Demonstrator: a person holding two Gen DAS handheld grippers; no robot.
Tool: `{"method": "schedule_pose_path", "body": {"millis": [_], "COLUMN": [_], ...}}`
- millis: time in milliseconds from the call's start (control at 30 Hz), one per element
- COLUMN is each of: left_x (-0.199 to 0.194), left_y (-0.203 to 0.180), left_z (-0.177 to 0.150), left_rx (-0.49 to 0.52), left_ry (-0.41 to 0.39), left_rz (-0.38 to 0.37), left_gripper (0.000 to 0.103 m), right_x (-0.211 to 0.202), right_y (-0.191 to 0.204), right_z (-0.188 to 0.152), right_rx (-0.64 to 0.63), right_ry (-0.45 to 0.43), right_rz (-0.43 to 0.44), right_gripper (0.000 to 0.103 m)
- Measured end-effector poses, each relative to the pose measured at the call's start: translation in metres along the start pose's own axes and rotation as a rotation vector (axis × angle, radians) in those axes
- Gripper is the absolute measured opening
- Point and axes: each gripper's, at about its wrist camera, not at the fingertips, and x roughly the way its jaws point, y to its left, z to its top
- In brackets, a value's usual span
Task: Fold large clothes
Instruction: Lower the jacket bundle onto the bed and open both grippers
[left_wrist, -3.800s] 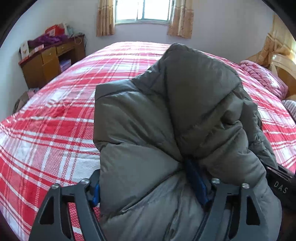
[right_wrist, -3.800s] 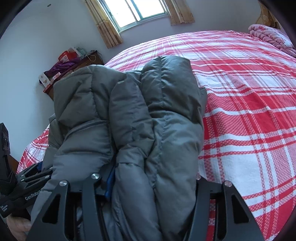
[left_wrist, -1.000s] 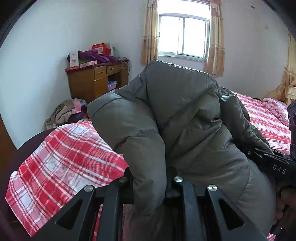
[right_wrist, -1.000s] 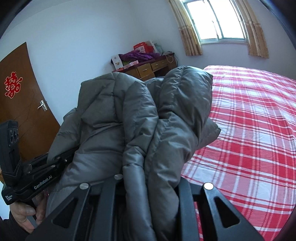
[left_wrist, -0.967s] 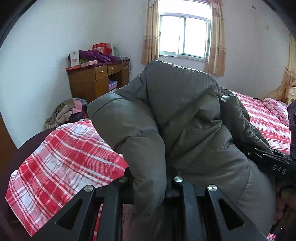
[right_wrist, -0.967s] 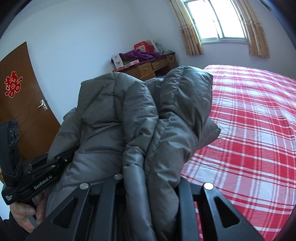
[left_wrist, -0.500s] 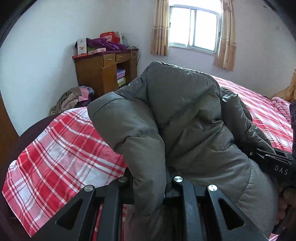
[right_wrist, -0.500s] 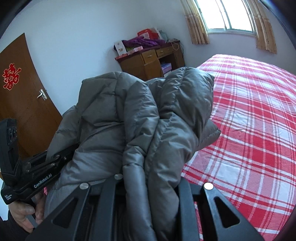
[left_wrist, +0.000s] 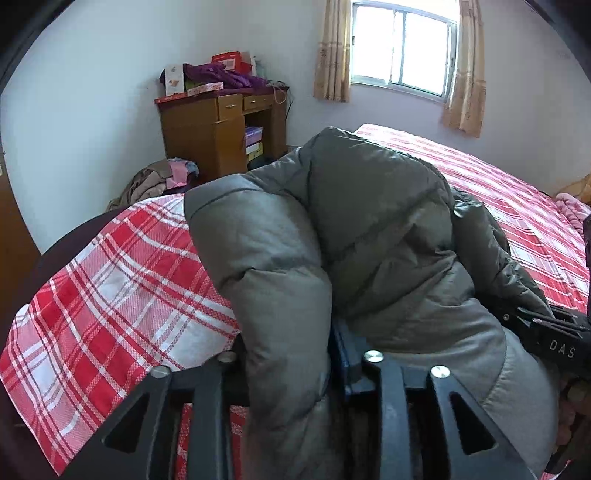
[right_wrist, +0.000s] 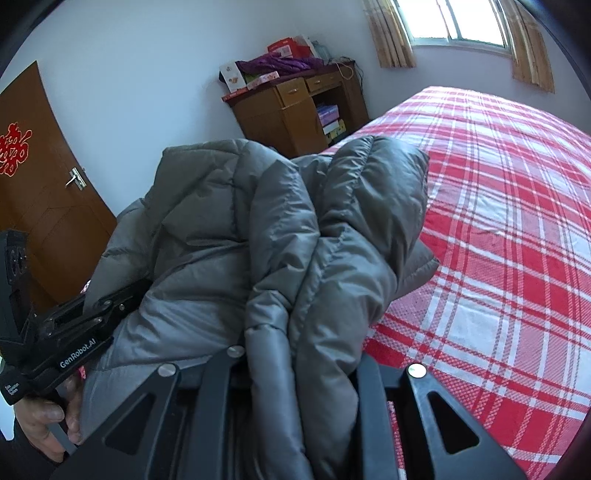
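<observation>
A folded grey puffer jacket (left_wrist: 369, 251) is held up off the bed between both grippers. My left gripper (left_wrist: 295, 373) is shut on a thick fold at the jacket's near left edge. My right gripper (right_wrist: 295, 369) is shut on a thick fold of the same jacket (right_wrist: 288, 240). The right gripper's body also shows at the right edge of the left wrist view (left_wrist: 546, 332), and the left gripper's body with the hand on it shows at the left of the right wrist view (right_wrist: 66, 332). The fingertips are hidden in the fabric.
A bed with a red and white plaid cover (right_wrist: 498, 221) lies below and to the right; its near corner shows in the left wrist view (left_wrist: 110, 288). A wooden desk (left_wrist: 221, 129) with clutter stands by the far wall. A clothes pile (left_wrist: 155, 181) lies on the floor. A brown door (right_wrist: 37, 177) stands at left.
Both grippers have tilted down and swung with the jacket over the last second; the window has slid up and right in view and the bed corner shows more. The grip has not changed.
</observation>
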Motion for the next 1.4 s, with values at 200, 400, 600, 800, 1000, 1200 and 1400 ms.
{"method": "schedule_pose_path", "body": {"millis": [200,400,600,800,1000,1200,1400], "left_x": [0.007,0.016,0.025,0.033,0.035,0.037,0.037], "left_y": [0.003,0.006,0.011,0.012,0.009,0.01,0.011], "left_z": [-0.003,-0.007,-0.008,-0.009,-0.011,-0.012,-0.013], "left_rx": [-0.004,-0.014,-0.04,-0.054,-0.048,-0.064,-0.067], "left_ry": [0.006,0.01,0.031,0.044,0.043,0.049,0.047], "left_rz": [0.015,0.031,0.028,0.04,0.049,0.057,0.074], "left_gripper": [0.051,0.065,0.075,0.083,0.085,0.088,0.091], "right_x": [0.008,0.011,0.016,0.022,0.025,0.03,0.033], "right_y": [-0.006,-0.01,-0.014,-0.017,-0.019,-0.02,-0.021], "right_z": [-0.005,-0.01,-0.015,-0.018,-0.019,-0.02,-0.02], "right_rx": [0.029,0.041,0.054,0.064,0.063,0.074,0.069], "right_ry": [0.016,0.028,0.037,0.046,0.048,0.058,0.069], "right_rz": [0.003,-0.003,-0.007,-0.023,-0.031,-0.037,-0.052], "right_gripper": [0.022,0.028,0.033,0.039,0.042,0.047,0.049]}}
